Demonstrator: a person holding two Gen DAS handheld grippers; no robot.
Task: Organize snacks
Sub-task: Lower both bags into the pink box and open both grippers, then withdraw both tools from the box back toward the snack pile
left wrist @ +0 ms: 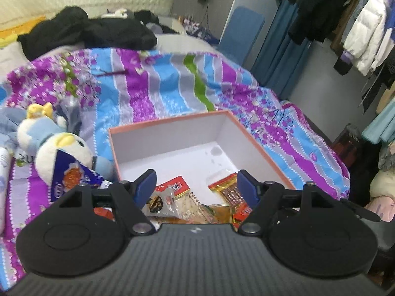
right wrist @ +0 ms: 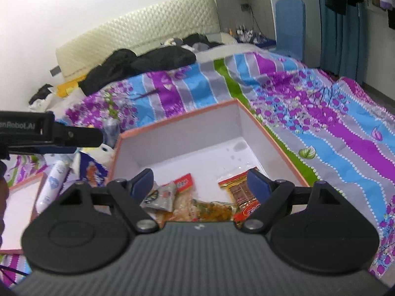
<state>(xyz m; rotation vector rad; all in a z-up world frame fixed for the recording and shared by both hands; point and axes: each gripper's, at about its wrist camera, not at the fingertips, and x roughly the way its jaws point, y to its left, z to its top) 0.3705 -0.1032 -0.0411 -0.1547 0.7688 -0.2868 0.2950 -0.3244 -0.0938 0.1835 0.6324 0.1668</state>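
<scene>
Snack packets (left wrist: 197, 202) lie heaped at the near end of the pink-rimmed box (left wrist: 256, 143) on the bedspread (left wrist: 158, 83). We judge them light, crinkly, slippery, crushable; pinch a sealed edge. Left gripper (left wrist: 196, 185) and right gripper (right wrist: 201, 183) both gape wide, empty.

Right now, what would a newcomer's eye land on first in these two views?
First, the pink-rimmed box sitting open on the loud purple-and-blue striped quilt, with snack packets bunched at its near end. Both grippers, left and right, hang open above that pile, holding nothing. To the box's left, a plush toy lies beside a blue snack bag.
</scene>
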